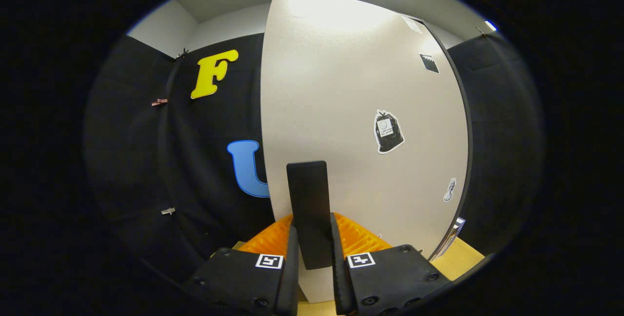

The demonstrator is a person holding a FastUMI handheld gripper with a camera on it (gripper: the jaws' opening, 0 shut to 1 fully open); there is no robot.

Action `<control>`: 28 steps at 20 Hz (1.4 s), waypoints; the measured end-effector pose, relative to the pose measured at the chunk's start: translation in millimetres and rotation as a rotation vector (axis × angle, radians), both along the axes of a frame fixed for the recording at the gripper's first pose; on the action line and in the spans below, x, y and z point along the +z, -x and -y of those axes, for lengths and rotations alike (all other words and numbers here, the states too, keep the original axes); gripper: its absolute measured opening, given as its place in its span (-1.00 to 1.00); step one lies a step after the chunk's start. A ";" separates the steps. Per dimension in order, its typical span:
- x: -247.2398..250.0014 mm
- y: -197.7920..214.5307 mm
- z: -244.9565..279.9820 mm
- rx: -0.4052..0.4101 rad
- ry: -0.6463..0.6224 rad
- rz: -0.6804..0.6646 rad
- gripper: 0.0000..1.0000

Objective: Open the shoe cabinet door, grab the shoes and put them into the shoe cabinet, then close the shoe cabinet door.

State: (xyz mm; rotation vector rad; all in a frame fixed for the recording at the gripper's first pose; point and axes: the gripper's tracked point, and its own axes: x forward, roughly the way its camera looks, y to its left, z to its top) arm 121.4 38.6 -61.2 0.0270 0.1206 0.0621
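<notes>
Black handle (309,208) w/ its long axis upright on the white cabinet door (341,111) is sitting between my tongs (313,252), which I'm clenching on it, door swinging toward me.

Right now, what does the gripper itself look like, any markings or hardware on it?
The gripper has two blocky black housings, each with a small square black-and-white fiducial tag on top and round screw heads along its lower edge. Two narrow, flat fingers rise from the housings side by side. Behind them sits a bright orange ribbed part. No cables are visible.
</notes>
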 end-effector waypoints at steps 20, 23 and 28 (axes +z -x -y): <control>25.5 130.6 110.8 0.197 -0.046 -0.023 -0.36; 28.5 140.4 133.4 0.186 -0.047 -0.020 -0.36; 31.8 151.9 167.8 0.151 -0.040 -0.014 -0.36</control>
